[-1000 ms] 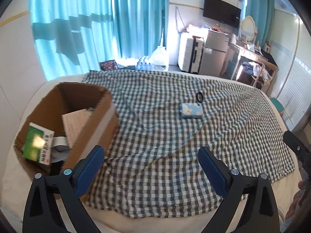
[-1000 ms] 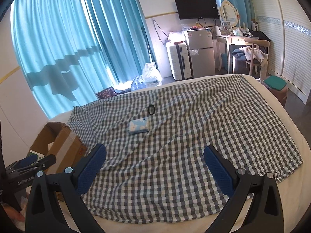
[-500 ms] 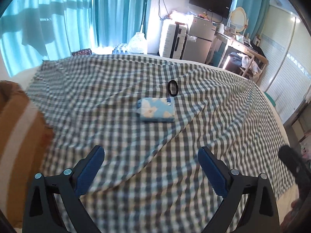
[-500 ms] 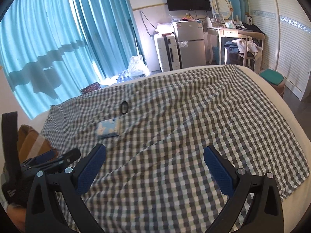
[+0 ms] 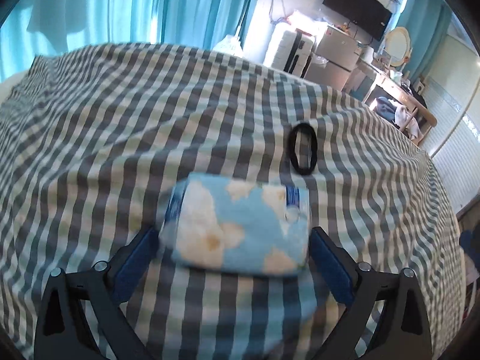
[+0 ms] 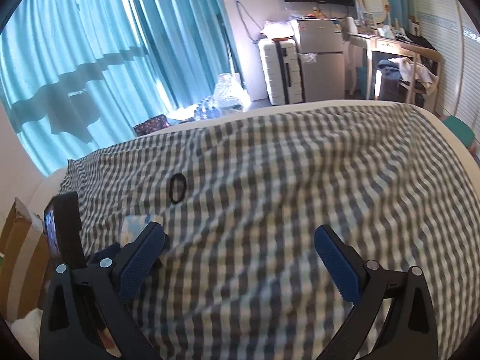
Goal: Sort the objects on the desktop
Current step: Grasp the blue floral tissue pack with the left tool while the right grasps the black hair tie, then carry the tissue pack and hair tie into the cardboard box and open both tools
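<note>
A light blue tissue pack with white clouds (image 5: 240, 225) lies on the checked cloth (image 5: 150, 120). My left gripper (image 5: 234, 258) is open, its blue pads standing on either side of the pack, close to its ends. A black hair tie (image 5: 303, 148) lies just beyond the pack. In the right wrist view my right gripper (image 6: 240, 258) is open and empty above the cloth; the hair tie (image 6: 177, 188) and a corner of the pack (image 6: 135, 225) show to its left, behind the left finger.
A cardboard box (image 6: 21, 258) stands at the cloth's left edge. The left gripper's body (image 6: 64, 228) shows beside it. Beyond the bed are blue curtains (image 6: 90, 45), a white suitcase (image 6: 280, 69), a fridge and a desk.
My left gripper swung right from the box and moved forward until the tissue pack sits between its open fingers. My right gripper moved forward and lower over the cloth.
</note>
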Demonstrator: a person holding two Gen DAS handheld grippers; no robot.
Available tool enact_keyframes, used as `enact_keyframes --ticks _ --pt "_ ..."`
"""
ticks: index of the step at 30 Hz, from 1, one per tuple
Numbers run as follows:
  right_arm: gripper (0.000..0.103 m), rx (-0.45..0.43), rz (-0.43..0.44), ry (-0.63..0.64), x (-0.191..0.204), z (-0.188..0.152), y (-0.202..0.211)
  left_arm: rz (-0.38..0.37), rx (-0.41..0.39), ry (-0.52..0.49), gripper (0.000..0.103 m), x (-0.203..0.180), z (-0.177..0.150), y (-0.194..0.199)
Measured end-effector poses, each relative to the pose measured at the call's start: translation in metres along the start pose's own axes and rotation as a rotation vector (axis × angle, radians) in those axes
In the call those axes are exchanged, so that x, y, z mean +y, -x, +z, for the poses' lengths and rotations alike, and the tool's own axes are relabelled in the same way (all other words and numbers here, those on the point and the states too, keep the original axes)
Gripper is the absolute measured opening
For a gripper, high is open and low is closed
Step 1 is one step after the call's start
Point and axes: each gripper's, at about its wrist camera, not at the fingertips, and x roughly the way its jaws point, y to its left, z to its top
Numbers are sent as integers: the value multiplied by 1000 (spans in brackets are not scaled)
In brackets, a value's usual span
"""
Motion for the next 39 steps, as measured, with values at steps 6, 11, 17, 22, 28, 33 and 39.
enact_keyframes --ticks 6,11,17,22,28,33,39 --pt "100 42 29 55 38 20 -52 63 36 -95 74 3 14 -1" --pt "90 86 56 85 68 26 -93 96 53 -53 74 42 17 11" --pt "39 203 -1 49 72 17 -149 139 76 -7 74 84 8 23" --pt "21 198 -7 119 79 16 -150 148 83 5 74 93 3 23" --pt "4 206 87 69 71 -1 -120 128 88 -12 74 90 -7 39" --pt "4 236 121 55 73 -22 -82 114 97 -22 74 86 -15 70" --pt "4 266 137 32 80 -47 -33 99 75 -44 74 78 -21 122"
